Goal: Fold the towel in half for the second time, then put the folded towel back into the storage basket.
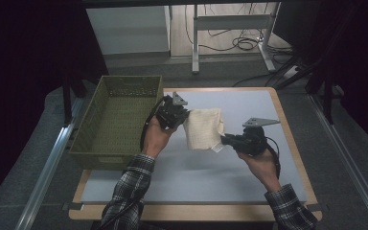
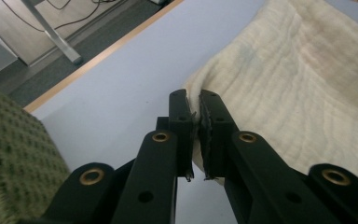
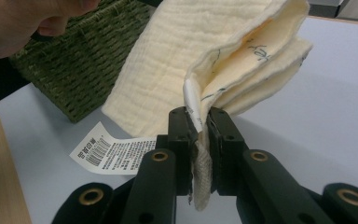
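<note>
folded cream cloth [image 1: 204, 128] hangs above the table [image 1: 249, 103] centre, strung between both tongs. left gripper [image 1: 181, 115] at its 9 o'clock, jaws clamped on the cloth edge. right gripper [image 1: 226, 140] at its 4 o'clock, jaws pinched on a folded corner beside the white label [image 3: 114, 151]. green basket [image 1: 117, 120] lies at 9 o'clock, just beyond the left hand [image 1: 156, 138]. open tabletop from 12 through 6 o'clock.

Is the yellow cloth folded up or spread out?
Folded: the cloth shows stacked layers at its open edge, held between the two hand-held grippers.
</note>
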Action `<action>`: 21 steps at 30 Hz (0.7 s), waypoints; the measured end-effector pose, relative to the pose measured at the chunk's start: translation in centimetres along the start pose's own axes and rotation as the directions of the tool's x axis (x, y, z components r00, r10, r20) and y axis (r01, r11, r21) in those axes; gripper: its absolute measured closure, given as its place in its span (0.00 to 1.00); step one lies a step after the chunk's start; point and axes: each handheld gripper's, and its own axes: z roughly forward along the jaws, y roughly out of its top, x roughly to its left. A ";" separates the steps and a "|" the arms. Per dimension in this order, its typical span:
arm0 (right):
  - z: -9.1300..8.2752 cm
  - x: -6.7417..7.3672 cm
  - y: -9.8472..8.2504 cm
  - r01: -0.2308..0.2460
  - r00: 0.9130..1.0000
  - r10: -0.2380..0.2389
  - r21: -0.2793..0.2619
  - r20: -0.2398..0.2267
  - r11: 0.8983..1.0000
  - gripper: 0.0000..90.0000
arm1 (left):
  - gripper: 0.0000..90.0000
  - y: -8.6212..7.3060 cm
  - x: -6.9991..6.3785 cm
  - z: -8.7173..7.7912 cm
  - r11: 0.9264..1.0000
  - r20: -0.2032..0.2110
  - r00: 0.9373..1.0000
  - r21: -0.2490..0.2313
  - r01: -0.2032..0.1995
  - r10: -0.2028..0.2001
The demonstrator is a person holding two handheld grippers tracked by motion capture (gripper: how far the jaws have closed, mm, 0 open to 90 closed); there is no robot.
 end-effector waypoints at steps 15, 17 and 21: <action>2.3 1.1 2.6 0.007 1.000 -0.007 0.000 -0.020 1.000 0.90 | 0.94 -0.1 2.5 -1.8 1.000 -0.050 0.999 -0.014 0.018 -0.019; 2.5 1.3 2.9 0.011 1.000 -0.011 0.001 -0.019 1.000 0.90 | 0.94 -0.1 2.9 -1.9 1.000 -0.054 0.998 -0.012 0.014 -0.014; 3.0 1.4 3.4 0.006 1.000 -0.006 -0.001 -0.023 1.000 0.90 | 0.94 0.0 3.5 -2.1 1.000 -0.062 0.998 -0.017 0.014 -0.015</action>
